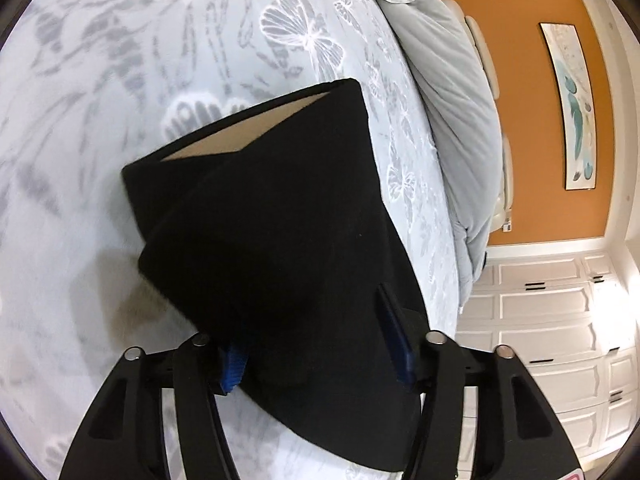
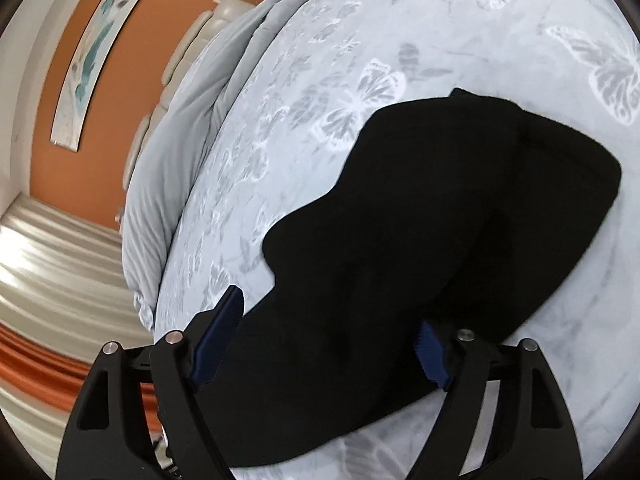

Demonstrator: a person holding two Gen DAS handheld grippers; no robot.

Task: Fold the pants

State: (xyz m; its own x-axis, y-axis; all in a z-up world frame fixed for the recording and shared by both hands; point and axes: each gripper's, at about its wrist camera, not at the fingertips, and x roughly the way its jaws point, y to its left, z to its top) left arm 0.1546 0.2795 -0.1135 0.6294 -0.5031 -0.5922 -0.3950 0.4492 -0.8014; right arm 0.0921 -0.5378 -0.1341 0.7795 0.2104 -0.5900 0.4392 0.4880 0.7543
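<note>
The black pants (image 1: 272, 216) lie folded into a thick bundle on the pale butterfly-print bedspread (image 1: 120, 60); a tan lining shows at the far open edge. My left gripper (image 1: 316, 340) is open, its blue-padded fingers (image 1: 394, 340) standing wide on either side of the near end of the bundle. In the right wrist view the pants (image 2: 420, 220) fill the centre. My right gripper (image 2: 324, 340) is open too, its blue pads (image 2: 218, 336) straddling the near end of the cloth.
A grey duvet (image 1: 452, 120) is bunched along the head of the bed. Behind it are an orange wall with a framed picture (image 1: 572, 104) and white cabinets (image 1: 552, 320). Curtains (image 2: 48, 272) hang beyond the bed edge in the right wrist view.
</note>
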